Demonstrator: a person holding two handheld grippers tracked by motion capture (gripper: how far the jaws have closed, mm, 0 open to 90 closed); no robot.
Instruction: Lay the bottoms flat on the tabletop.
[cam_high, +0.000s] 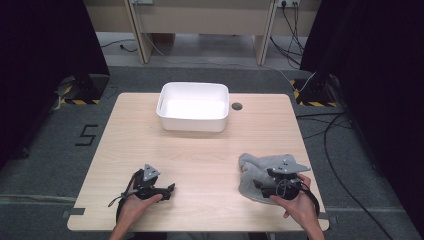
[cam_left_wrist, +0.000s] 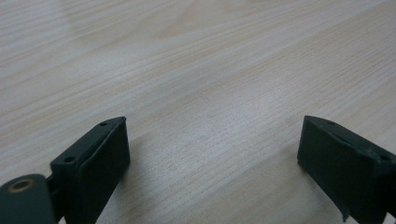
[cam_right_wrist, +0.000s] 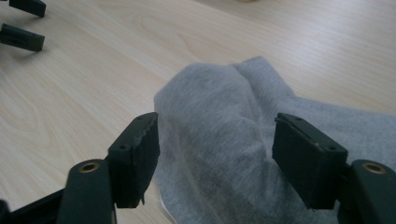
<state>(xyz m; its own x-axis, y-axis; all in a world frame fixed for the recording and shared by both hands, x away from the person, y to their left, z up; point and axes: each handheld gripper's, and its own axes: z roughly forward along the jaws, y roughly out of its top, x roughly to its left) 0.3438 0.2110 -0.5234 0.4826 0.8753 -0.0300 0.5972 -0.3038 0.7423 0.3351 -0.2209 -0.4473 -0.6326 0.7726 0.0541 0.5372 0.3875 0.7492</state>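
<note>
On the near left of the table (cam_high: 200, 165), the left gripper (cam_left_wrist: 212, 149) rests with jaws spread wide, holding nothing. Farther back stands a white tub (cam_high: 193, 106). At the near right lies a grey cloth (cam_right_wrist: 224, 140), soft, light and floppy; the right gripper (cam_right_wrist: 215, 154) straddles a raised fold, jaws open, not yet pinching. That bunched ridge looks the best hold.

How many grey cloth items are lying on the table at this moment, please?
1. A single grey cloth lies crumpled at the table's near right, between the open fingers of the right gripper. More may be hidden in the white bin.
</note>
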